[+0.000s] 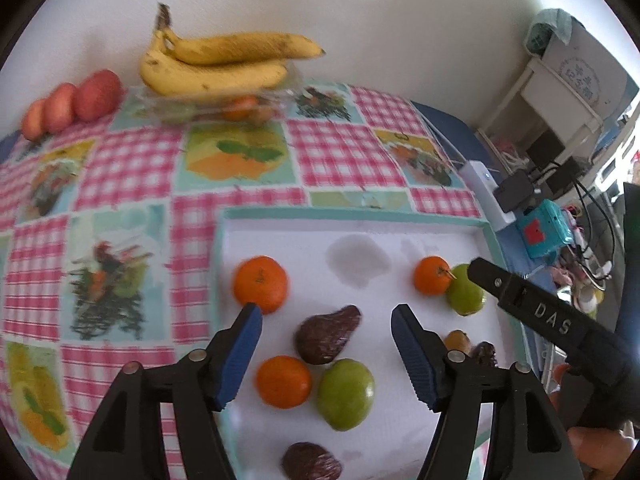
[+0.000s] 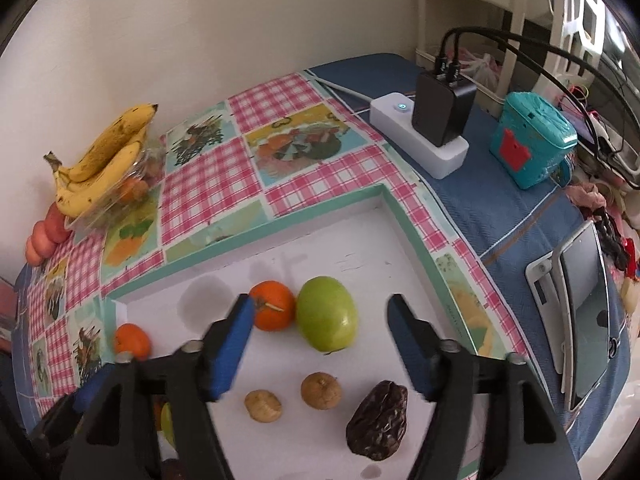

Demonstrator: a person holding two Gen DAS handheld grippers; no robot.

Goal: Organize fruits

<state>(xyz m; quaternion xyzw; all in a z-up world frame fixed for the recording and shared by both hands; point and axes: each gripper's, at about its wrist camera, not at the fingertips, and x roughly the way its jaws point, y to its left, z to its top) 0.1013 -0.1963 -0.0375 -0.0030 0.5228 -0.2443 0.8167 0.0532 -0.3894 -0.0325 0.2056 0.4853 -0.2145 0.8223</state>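
Observation:
A white tray with a teal rim (image 1: 352, 220) holds the loose fruit. In the left wrist view my left gripper (image 1: 326, 314) stands open just above a dark date (image 1: 326, 335), with nothing between its pads. An orange (image 1: 283, 381) and a green fruit (image 1: 346, 394) lie right behind the date, and another orange (image 1: 261, 283) lies by the left fingertip. In the right wrist view my right gripper (image 2: 320, 306) is open over a green fruit (image 2: 326, 314) that touches an orange (image 2: 273, 305). Two small brown fruits (image 2: 321, 391) and a date (image 2: 378, 420) lie nearer.
Bananas (image 1: 224, 64) rest on a clear plastic box of fruit at the back wall, with red apples (image 1: 76, 104) to their left. A white power strip (image 2: 420, 140), a teal box (image 2: 532, 144) and a tablet (image 2: 584, 320) sit on the blue cloth to the right.

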